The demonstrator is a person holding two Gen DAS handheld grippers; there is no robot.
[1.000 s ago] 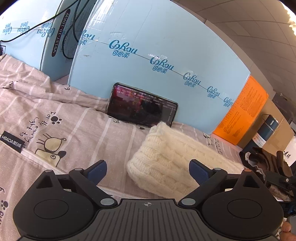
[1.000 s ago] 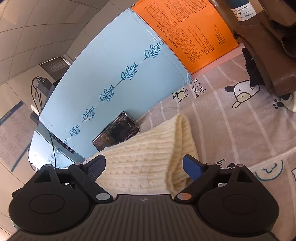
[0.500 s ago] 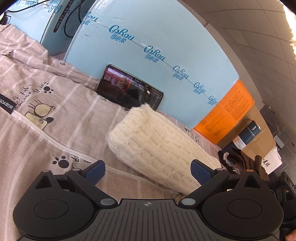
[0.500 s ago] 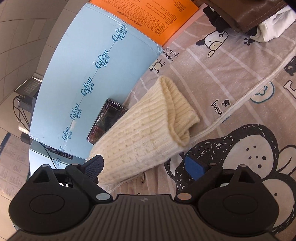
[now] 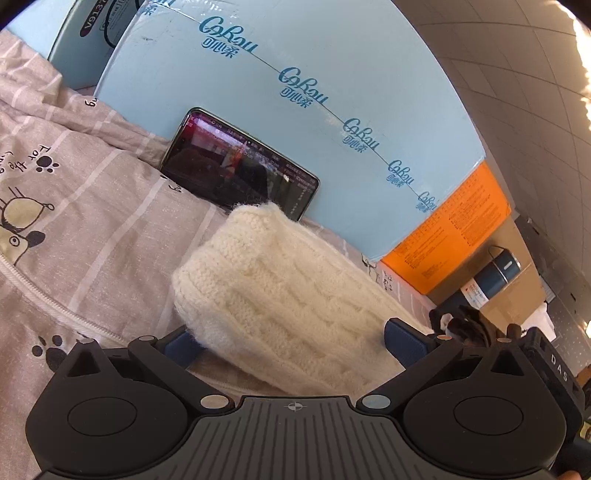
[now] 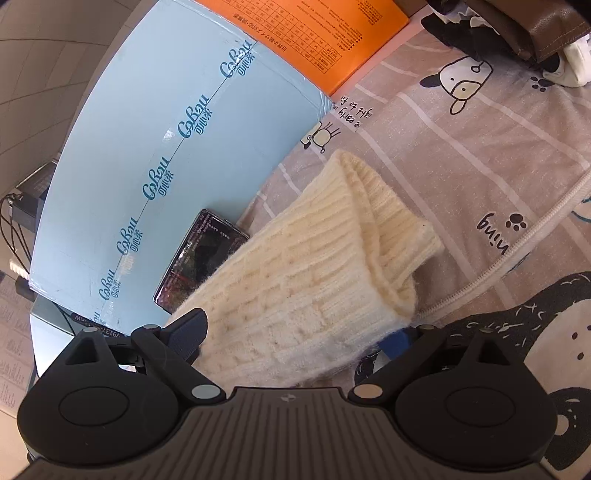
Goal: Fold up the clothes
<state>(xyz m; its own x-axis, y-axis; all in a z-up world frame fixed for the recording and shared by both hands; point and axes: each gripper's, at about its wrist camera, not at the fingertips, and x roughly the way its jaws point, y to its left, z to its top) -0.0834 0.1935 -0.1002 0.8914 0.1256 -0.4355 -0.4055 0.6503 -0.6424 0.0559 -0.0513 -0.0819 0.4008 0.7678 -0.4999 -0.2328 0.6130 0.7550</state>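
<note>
A folded cream cable-knit sweater [image 5: 280,295] lies on a grey striped cartoon-print bedsheet [image 5: 81,221]. My left gripper [image 5: 291,341] is open, with one end of the sweater between its blue pads. The left pad is partly under the knit. In the right wrist view the sweater's [image 6: 306,280] ribbed hem end lies between the fingers of my right gripper [image 6: 295,339], which is open. Its right pad is partly hidden under the hem.
A phone [image 5: 240,166] with a lit screen leans against a light blue box [image 5: 295,92] behind the sweater. An orange box [image 5: 454,236], a dark flask [image 5: 495,273] and a pile of dark clothes [image 6: 517,33] lie to the right.
Both grippers have moved in closer to the sweater. Its two ends now sit between the open jaws, where before the pads were short of it.
</note>
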